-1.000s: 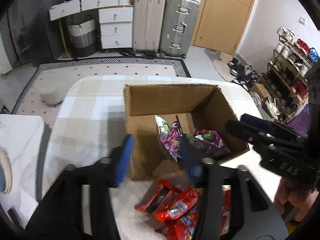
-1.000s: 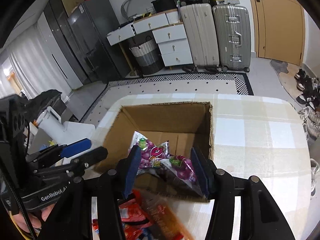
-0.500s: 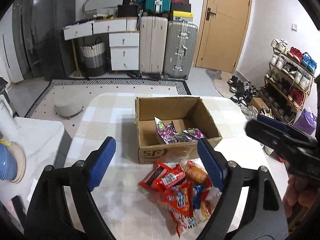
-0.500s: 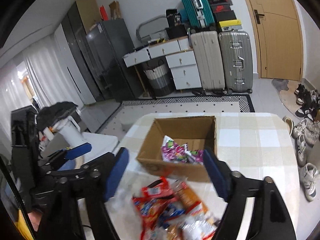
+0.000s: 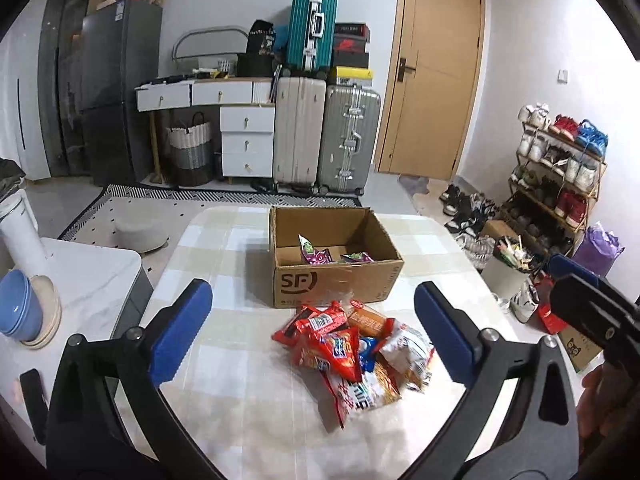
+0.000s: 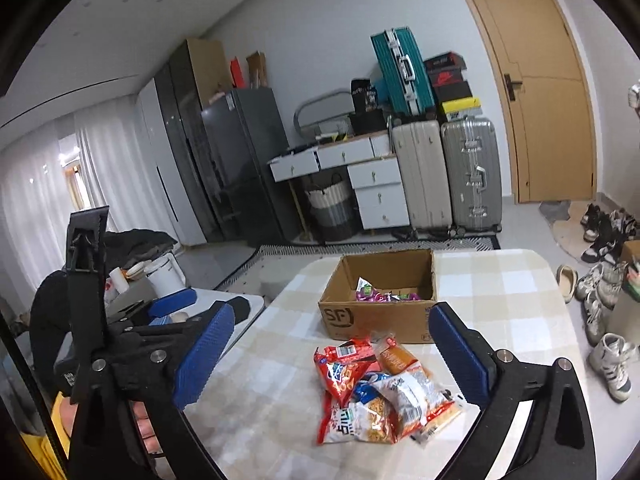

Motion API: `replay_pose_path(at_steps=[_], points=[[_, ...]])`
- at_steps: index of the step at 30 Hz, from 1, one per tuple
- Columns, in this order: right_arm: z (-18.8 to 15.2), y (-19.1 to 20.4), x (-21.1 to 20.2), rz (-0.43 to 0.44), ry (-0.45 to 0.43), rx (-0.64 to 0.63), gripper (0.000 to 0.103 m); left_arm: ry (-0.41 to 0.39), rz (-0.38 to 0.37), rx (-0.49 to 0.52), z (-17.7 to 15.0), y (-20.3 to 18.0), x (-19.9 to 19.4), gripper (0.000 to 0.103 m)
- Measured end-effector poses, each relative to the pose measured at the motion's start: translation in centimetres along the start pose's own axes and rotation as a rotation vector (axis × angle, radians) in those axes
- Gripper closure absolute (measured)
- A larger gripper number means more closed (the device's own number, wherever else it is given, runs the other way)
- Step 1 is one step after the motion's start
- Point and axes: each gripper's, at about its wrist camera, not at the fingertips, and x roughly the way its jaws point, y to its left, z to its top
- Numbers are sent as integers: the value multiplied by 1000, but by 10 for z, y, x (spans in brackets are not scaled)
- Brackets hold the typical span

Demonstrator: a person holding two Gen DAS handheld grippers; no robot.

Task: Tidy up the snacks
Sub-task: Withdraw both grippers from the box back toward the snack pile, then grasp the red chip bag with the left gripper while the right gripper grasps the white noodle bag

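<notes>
An open cardboard box [image 5: 336, 280] [image 6: 372, 320] stands on the checked table [image 5: 240, 400], with purple snack packets [image 5: 316, 256] [image 6: 376, 294] lying inside. In front of it lies a pile of red, orange and white snack bags [image 5: 356, 352] [image 6: 384, 384]. My left gripper [image 5: 312, 292] hangs above and short of the pile; its jaws are opening wide with nothing between them. My right gripper [image 6: 331, 310] is likewise back from the pile, jaws opening and empty. Each gripper shows at the edge of the other's view: the right gripper [image 5: 580, 296], the left gripper [image 6: 172, 304].
A white side table with stacked blue bowls [image 5: 16, 312] stands left of the table. To the right are a white waste bin [image 5: 508, 276], loose shoes and a shoe rack [image 5: 560, 176]. Suitcases [image 5: 324, 136] and drawers line the far wall.
Both grippers have pulled back and up from the box and spread their jaws wide. The purple packets they were at now lie loose in the box.
</notes>
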Motion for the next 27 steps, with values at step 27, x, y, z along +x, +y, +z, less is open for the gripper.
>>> replay_pose_path(at_steps=[27], points=[[-109,-64,27,-103,144,112,3,298,-24,18,-114,8,93,1]])
